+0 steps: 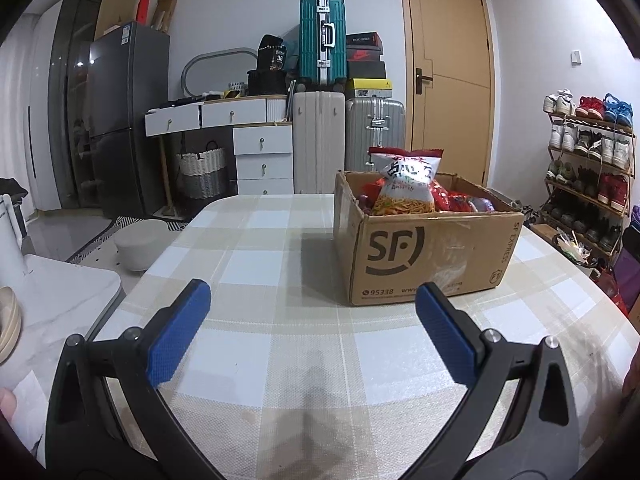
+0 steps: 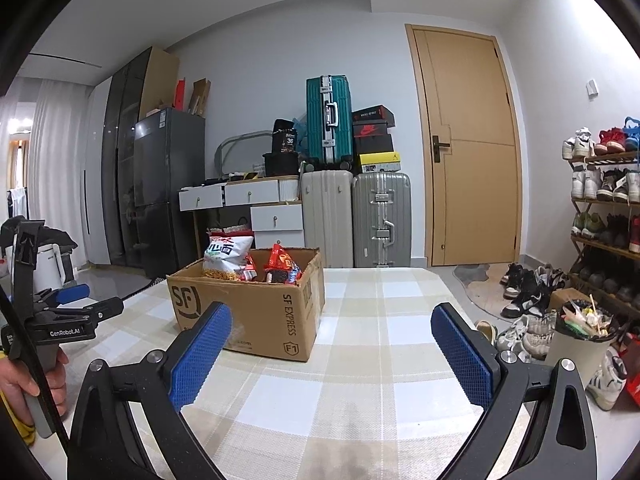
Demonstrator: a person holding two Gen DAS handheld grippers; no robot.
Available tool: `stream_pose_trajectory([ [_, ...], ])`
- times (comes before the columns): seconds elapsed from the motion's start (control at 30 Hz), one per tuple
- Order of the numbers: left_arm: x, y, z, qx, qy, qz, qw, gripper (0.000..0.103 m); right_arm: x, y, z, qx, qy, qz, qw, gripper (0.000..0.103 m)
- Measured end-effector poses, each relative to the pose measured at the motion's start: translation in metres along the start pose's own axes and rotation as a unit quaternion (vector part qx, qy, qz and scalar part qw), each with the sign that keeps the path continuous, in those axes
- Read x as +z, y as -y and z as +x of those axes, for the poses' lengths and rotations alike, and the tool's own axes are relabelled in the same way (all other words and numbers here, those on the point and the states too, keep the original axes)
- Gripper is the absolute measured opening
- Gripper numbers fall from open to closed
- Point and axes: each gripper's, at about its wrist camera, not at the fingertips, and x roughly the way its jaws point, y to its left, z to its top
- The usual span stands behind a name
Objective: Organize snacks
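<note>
Snack-filled SF Express carton (image 1: 424,240) sits on a checked tablecloth (image 1: 280,240).
Left gripper (image 1: 312,320) and right gripper (image 2: 332,344) hover spread, empty; suitcases (image 2: 356,216) and shoe rack (image 2: 600,200) line the walls.

open right hand-held gripper (image 2: 330,320) faces snack-filled cardboard box (image 2: 256,304).

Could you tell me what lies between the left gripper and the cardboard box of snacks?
Only bare checked tablecloth lies between the open left gripper and the cardboard box, seen in the left wrist view.
</note>
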Motion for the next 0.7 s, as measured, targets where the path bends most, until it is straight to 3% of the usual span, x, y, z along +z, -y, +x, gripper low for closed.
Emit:
stream_pose_trajectory([
  [0.7, -0.005, -0.002, -0.009, 0.01, 0.0, 0.003, 0.9999, 0.102, -0.005, 0.0, 0.006, -0.007, -0.013, 0.003, 1.0, 0.102],
])
